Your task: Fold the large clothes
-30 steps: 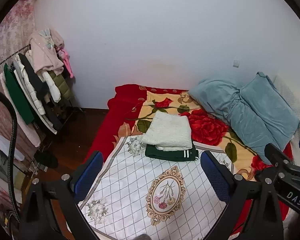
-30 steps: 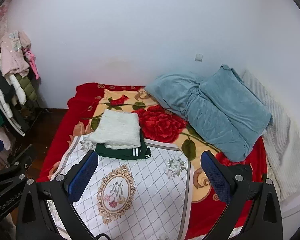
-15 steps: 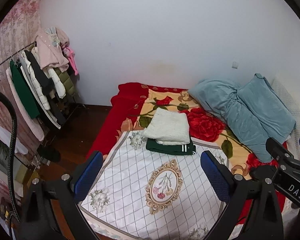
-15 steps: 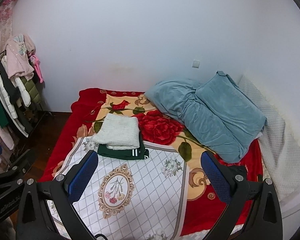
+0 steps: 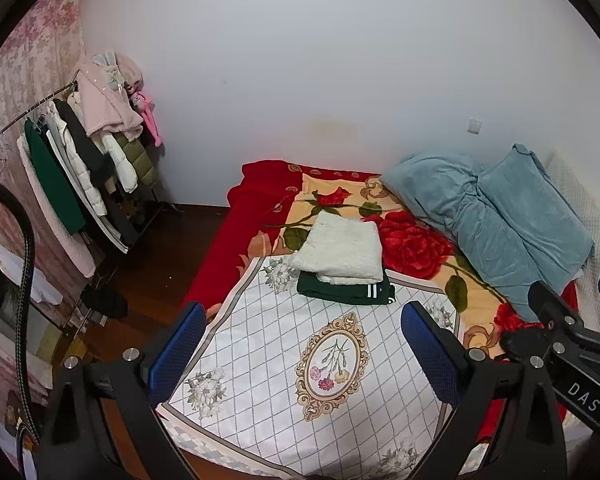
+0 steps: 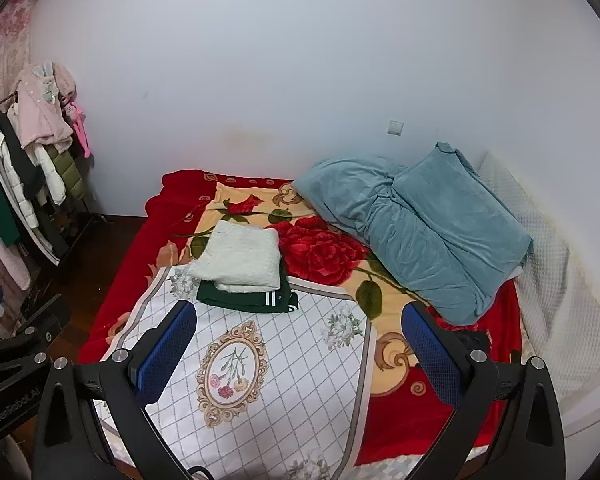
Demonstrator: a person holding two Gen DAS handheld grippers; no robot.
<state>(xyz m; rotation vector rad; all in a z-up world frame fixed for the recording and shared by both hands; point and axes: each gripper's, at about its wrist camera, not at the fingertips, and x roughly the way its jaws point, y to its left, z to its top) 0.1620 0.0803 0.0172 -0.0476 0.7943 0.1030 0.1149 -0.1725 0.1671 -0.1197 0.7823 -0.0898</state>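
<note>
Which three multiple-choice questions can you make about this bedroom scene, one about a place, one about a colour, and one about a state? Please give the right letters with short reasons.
1. Where does the white folded garment lie?
A. On the dark green folded garment
B. On the blue quilt
C. On the floor

2. What colour are the pads of the left tool?
A. Red
B. Blue
C. Yellow

3. In what state is the right tool?
A. Shut on a garment
B. Shut on nothing
C. Open and holding nothing

Answers:
1. A: the white stack rests on the green one, whose striped edge shows beneath it.
2. B: both pads are blue in the left wrist view.
3. C: its fingers stand wide apart above the checked sheet, with nothing between them.
</note>
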